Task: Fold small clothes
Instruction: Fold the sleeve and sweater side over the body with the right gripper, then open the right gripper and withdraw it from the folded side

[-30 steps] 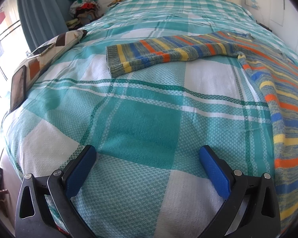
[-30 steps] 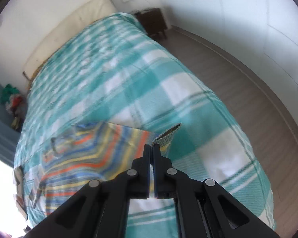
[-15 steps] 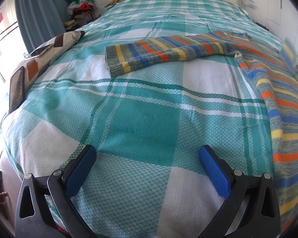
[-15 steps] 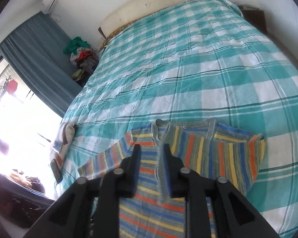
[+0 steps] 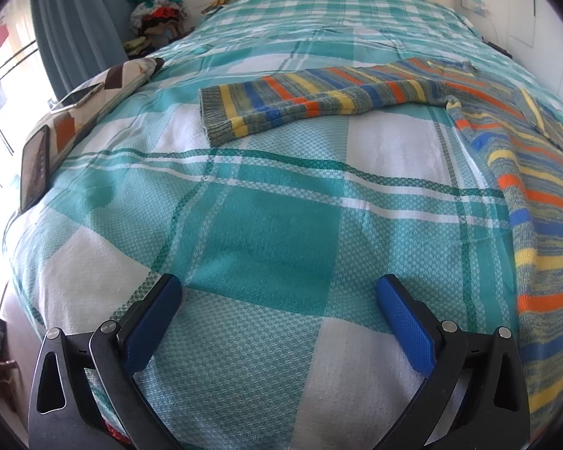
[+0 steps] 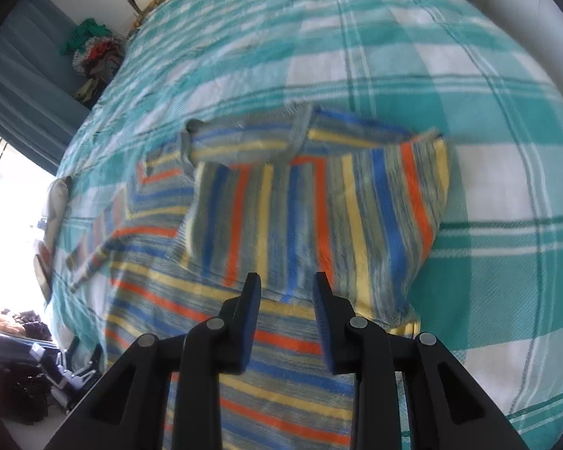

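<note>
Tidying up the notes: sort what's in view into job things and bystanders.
Job: striped sweater, right sleeve already folded over; left sleeve spread out; open left gripper; open right gripper.

Lying about: patterned cushion, phone, tablet, clothes pile.

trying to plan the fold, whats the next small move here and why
Probably bring the left gripper forward to the outstretched sleeve. One side of the striped sweater is already folded over, that sleeve lies flat on the bedspread, and the left jaws are open and empty.
</note>
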Available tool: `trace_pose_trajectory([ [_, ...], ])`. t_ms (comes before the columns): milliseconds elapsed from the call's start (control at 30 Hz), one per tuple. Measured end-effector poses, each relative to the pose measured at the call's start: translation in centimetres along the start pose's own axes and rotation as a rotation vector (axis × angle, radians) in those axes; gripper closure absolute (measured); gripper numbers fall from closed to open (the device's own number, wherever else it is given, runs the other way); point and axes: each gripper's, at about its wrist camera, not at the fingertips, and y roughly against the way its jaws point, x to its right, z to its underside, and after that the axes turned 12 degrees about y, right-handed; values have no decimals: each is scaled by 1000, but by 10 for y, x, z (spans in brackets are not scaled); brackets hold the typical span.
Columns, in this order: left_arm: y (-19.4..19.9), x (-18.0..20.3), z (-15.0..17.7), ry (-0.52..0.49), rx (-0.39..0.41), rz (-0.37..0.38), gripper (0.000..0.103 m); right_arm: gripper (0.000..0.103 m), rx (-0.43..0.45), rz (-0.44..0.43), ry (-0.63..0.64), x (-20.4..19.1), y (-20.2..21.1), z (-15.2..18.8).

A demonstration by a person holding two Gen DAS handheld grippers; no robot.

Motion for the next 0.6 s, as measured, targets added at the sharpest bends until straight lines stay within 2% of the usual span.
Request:
trace_pose_trajectory([
  [33, 1, 0, 1, -2, 1, 2, 1, 78, -26, 85, -32, 13, -9, 7],
  [67, 1, 0, 1, -6, 3, 4, 1, 86, -24, 110, -81, 28, -12, 14],
  [100, 2, -1, 2, -9, 5, 6, 1, 103, 1, 102, -133, 42, -9, 18],
  [167, 2, 0, 2, -12, 8, 7, 1, 103, 50, 119, -182, 54, 6, 22],
  [233, 1, 1, 2, -14, 11, 3, 1, 93, 77, 150, -133, 50, 23, 18],
  [333, -1, 2, 1, -8, 10, -6, 0, 92, 100, 74, -64, 38, 35, 12],
  [400, -1, 2, 1, -6, 9, -10, 0, 89, 98, 52, -40, 35, 31, 12],
  [433, -1, 2, 1, -6, 8, -10, 0, 84, 78, 64, -44, 37, 24, 15],
  [500, -1, 2, 1, -7, 9, -8, 1, 83, -3, 173, -86, 43, 7, 25],
  [533, -1, 2, 1, -8, 9, -6, 1, 73, -4, 185, -116, 49, 4, 31],
  [600, 0, 2, 2, -11, 13, -2, 1, 67, 48, 189, -158, 54, 11, 39],
])
